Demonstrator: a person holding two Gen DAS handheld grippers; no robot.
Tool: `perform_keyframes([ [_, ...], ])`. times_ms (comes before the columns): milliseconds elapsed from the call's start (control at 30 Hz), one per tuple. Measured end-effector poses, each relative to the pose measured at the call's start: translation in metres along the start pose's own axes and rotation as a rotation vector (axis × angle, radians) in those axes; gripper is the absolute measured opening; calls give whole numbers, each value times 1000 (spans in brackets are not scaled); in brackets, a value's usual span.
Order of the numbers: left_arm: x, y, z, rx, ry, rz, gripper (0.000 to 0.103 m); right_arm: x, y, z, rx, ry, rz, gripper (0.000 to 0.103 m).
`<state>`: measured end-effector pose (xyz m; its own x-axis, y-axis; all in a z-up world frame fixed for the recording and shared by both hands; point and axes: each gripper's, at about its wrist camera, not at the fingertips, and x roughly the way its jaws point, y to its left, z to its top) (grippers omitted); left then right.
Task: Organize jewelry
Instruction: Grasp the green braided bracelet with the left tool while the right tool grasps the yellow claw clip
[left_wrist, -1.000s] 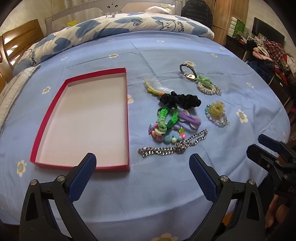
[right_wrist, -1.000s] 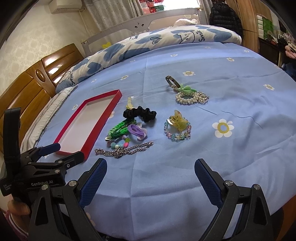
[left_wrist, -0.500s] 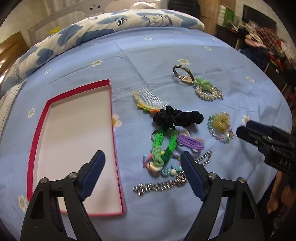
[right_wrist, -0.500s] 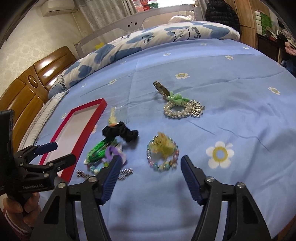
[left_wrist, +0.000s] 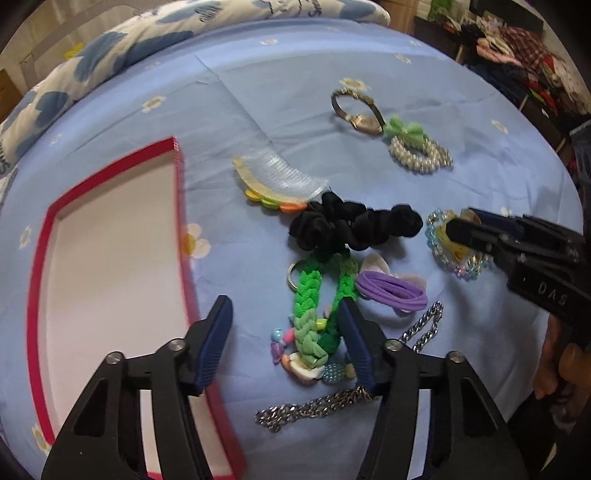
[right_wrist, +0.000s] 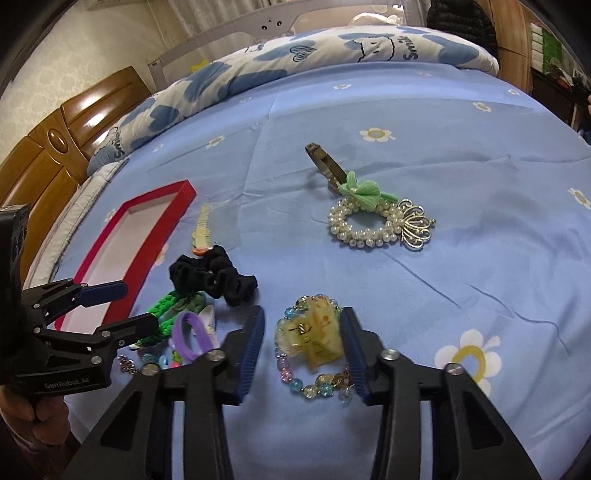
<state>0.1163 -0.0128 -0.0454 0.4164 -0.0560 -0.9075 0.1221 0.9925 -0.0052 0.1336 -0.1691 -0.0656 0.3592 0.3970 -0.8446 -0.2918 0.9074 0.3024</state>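
While every piece lies on the bed, the red tray, just left of the left tongs, holds nothing: sorting appears not yet begun. Left tongs hang released, straddling the green braided keychain, with the black scrunchie beyond and the silver chain beneath. Right tongs, likewise released, bracket the yellow claw clip atop the beaded bracelet; the pearl bracelet lies well ahead.

Black angular gripper frames, ribbed blue fingers, silver screws, white "GenRobot.AI" and "DAS" lettering
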Motion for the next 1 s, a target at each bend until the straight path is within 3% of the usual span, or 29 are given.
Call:
perform_keyframes([
  [100,5,-1,2,-1,9,-28,42,1,-2,0,3,-5,14,29],
  [167,5,-1,2,-8,13,-66,17,-2,-2,1,-1,-19,19,26],
  [200,3,-1,1,-8,9,-67,16,-3,-2,1,2,-21,22,23],
  [233,1,-2,1,-4,1,-63,11,-4,-3,0,7,-24,25,5],
  [700,-66,23,-14,-111,-144,-131,9,-33,6,-3,43,-90,66,4],
  [1000,-92,52,-31,-198,-192,-118,9,-50,39,4,45,-128,180,4],
])
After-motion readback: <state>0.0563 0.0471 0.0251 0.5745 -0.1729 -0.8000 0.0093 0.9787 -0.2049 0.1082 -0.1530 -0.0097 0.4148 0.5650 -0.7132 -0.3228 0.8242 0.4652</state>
